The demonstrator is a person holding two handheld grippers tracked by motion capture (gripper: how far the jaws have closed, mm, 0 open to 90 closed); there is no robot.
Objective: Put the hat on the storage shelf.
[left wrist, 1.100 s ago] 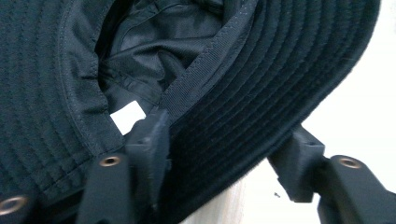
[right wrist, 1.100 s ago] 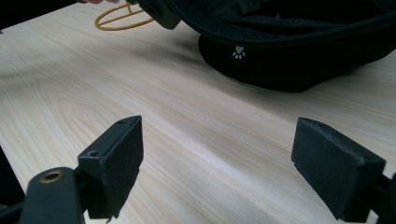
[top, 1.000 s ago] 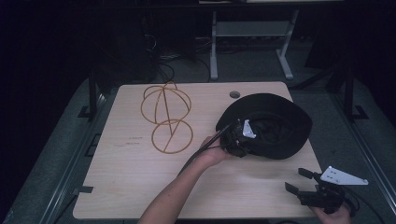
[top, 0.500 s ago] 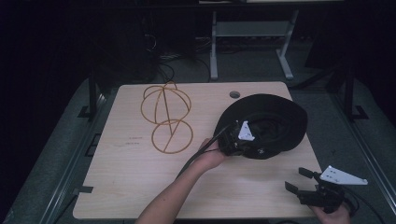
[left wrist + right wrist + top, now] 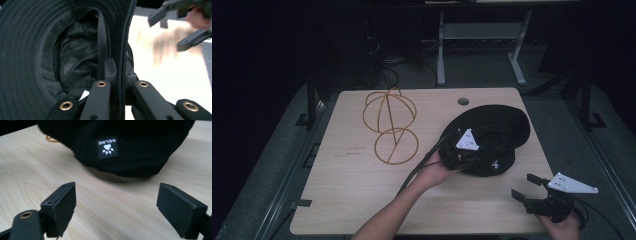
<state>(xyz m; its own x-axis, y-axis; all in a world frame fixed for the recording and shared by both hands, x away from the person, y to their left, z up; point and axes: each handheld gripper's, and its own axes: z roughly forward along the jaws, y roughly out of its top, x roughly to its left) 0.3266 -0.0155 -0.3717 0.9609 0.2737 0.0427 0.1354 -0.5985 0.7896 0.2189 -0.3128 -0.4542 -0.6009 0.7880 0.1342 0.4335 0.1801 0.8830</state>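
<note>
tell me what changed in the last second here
The left tool has just closed its jaws on the brim of the black hat and begun lifting that edge, so the hat tilts up. The right tool, open, and the gold wire stand stayed put.

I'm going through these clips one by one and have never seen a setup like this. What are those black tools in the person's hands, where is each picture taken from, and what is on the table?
A person holds a two-jaw claw in each hand at a wooden table. One picture comes from a fixed camera above, looking down on the table. The other two come from cameras riding on each claw, looking along its jaws.

On the table lie a black hat and a gold wire stand, a wire ball above a ring.

The left claw has just closed, and its jaws now pinch the hat's brim, as its own camera shows up close. The right claw waits open at the table's near right edge, holding nothing; its camera faces the hat's logo patch.
</note>
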